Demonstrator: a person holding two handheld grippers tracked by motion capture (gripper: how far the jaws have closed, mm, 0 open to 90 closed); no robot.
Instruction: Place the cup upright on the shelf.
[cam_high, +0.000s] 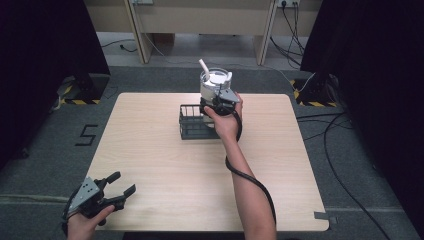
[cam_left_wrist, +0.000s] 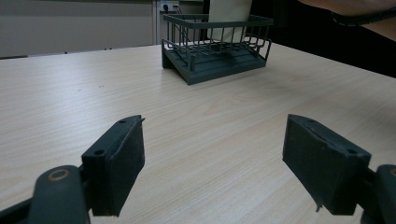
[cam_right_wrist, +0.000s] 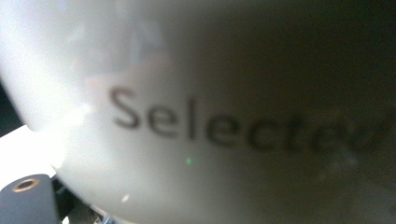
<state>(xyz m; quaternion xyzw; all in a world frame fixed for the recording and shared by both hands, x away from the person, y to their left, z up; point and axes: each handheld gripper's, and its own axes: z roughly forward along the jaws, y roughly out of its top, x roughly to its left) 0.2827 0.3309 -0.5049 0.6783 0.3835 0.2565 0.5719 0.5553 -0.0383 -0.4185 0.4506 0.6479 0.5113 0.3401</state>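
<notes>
A white cup (cam_high: 214, 84) with a clear lid and a white straw (cam_high: 204, 67) is at the far right end of a black wire basket (cam_high: 192, 125). My right gripper (cam_high: 215, 102) is shut on the cup's side. Whether the cup rests in the basket I cannot tell. In the right gripper view the cup's wall (cam_right_wrist: 210, 116) is very close, with grey lettering on it. My left gripper (cam_high: 125, 182) hovers open over the table's near left corner with nothing in it. Its view has the pads (cam_left_wrist: 126, 158) wide apart, and the basket (cam_left_wrist: 215, 56) and the cup (cam_left_wrist: 229, 11) far ahead.
The basket stands on a light wooden table (cam_high: 165, 165). Black cables (cam_high: 330, 130) run over the grey floor at the right. Dark curtains (cam_high: 45, 50) hang on both sides, and a wooden bench (cam_high: 200, 20) stands at the back.
</notes>
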